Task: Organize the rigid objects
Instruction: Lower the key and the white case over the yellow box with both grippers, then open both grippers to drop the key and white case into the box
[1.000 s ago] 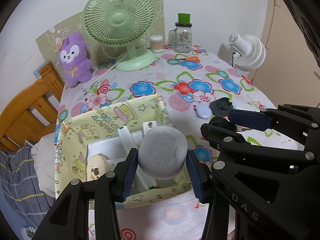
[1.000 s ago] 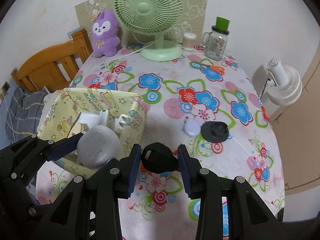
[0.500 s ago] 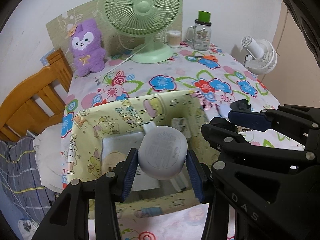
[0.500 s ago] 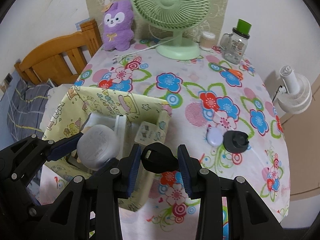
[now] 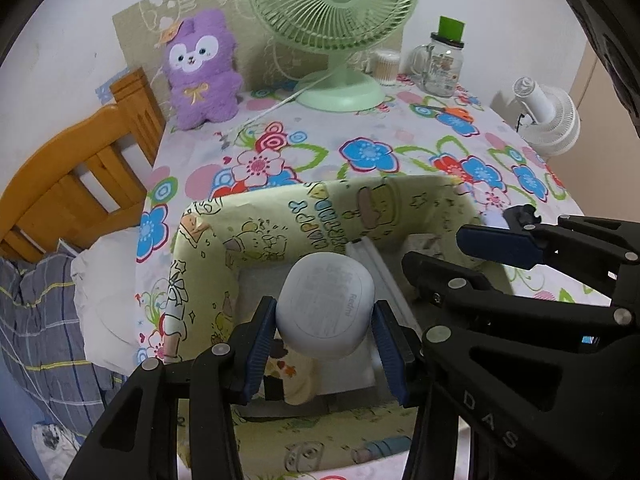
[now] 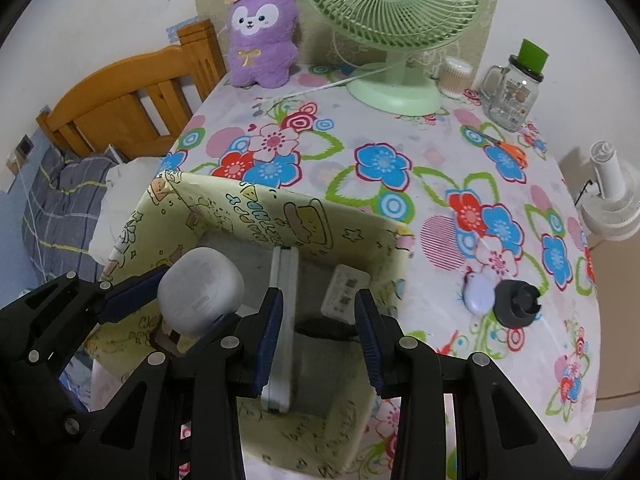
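Left tongs: the left gripper (image 5: pixel 324 318) was clenched on a pale grey earbud case (image 5: pixel 326 304), blue pads pressing both its sides.
Case position: it hung above the open yellow box (image 5: pixel 280 224), over the box's left half.
Right tongs: the right gripper (image 6: pixel 319 312) was closed on a small black piece (image 6: pixel 328 330), dim and mostly hidden between the pads.
Inside the box: a flat white case (image 6: pixel 282 320) stood on edge, with a white adapter (image 6: pixel 344 290) beside it.
On the table (image 6: pixel 436 152): a lilac pod (image 6: pixel 478 296) and a black cap (image 6: pixel 516 304) lay touching, right of the box.
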The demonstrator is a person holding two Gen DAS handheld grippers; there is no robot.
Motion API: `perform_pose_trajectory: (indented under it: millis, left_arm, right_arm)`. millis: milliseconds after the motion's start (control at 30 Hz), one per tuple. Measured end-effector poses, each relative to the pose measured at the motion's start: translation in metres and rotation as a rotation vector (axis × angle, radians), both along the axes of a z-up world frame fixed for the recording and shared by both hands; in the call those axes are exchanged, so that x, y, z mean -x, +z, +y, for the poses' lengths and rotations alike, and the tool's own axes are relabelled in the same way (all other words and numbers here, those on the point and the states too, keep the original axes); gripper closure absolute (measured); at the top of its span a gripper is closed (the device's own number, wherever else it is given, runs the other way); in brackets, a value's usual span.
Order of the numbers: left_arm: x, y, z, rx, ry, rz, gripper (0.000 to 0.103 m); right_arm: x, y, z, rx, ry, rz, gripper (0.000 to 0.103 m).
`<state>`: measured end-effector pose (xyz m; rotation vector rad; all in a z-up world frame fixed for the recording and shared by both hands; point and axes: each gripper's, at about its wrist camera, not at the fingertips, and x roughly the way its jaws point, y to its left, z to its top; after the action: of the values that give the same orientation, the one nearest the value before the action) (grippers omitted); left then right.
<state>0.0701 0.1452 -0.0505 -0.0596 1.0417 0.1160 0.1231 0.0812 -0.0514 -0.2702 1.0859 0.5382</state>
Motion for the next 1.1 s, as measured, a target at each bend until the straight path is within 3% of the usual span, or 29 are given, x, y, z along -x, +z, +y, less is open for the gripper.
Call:
perform_pose_trajectory:
  millis: [367,500,633,867,1000,1100]
  left_arm:
    - [-0.016,-0.014,0.005,0.014,0.007,0.028,0.052]
    - [-0.018,-0.015,0.006,0.036,0.016,0.039,0.035]
    - [-0.015,-0.011,0.003,0.047,0.015,0.03,0.028]
    - [-0.005,0.003,-0.004,0.049,0.016,0.004,0.021]
    - [0.0,0.01,-0.013,0.033,-0.002,-0.008,0.017]
    - [0.002,0.013,-0.02,0.014,-0.016,-0.013,0.016]
  right_arm:
    - [-0.011,-0.011,0.004,0.003,0.004,-0.004,0.062]
    - [-0.012,-0.009,0.004,0.006,0.017,-0.009,0.061]
    - [-0.008,-0.003,0.0,0.001,0.01,-0.031,0.05]
    - [0.0,0.009,-0.008,-0.033,0.004,-0.026,0.044]
    - [0.006,0.015,-0.018,-0.028,-0.032,-0.049,0.031]
    - [0.008,0.017,-0.025,-0.029,-0.043,-0.043,0.03]
